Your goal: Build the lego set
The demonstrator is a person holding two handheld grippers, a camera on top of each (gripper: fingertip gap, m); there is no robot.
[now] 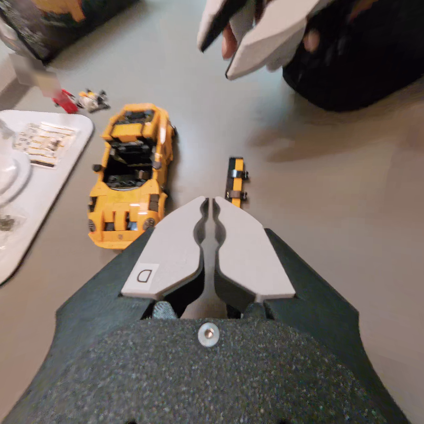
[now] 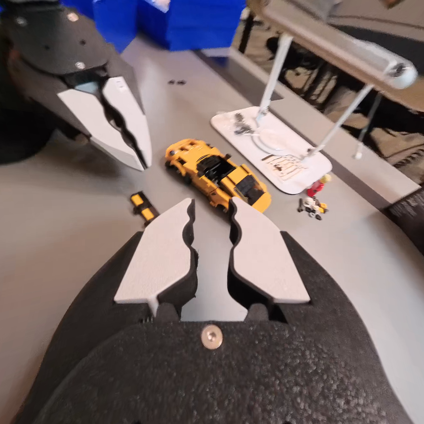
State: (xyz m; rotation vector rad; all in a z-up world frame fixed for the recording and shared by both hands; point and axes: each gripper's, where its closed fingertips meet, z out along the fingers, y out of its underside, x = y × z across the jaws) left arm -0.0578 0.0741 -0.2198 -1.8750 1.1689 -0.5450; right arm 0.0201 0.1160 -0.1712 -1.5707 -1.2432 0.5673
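Note:
A yellow and black lego car [image 1: 130, 176] with an open cockpit stands on the grey table; it also shows in the right wrist view [image 2: 218, 179]. A yellow and black strip piece [image 1: 237, 181] lies to its right, apart from it, and shows in the right wrist view [image 2: 143, 206]. My left gripper [image 1: 210, 200] is shut and empty, above the table just short of the strip. My right gripper [image 2: 212, 202] is open and empty, above the table between the strip and the car. The right gripper also shows far off in the left wrist view [image 1: 229, 46], the left one in the right wrist view [image 2: 144, 164].
A white lamp base [image 1: 41, 174] lies left of the car, with a sticker sheet [image 1: 43, 142] and small dark parts on it; its stem [image 2: 273, 75] rises above. A red minifigure [image 2: 317, 185] and a small white build [image 2: 313, 206] lie near it. Blue bins [image 2: 183, 20] stand behind. About 11 centimeters separates my left fingertips from my right. The right tips stand about 20 centimeters off the small white build [image 2: 313, 206]. The left camera catches it too, in the left wrist view [image 1: 92, 100].

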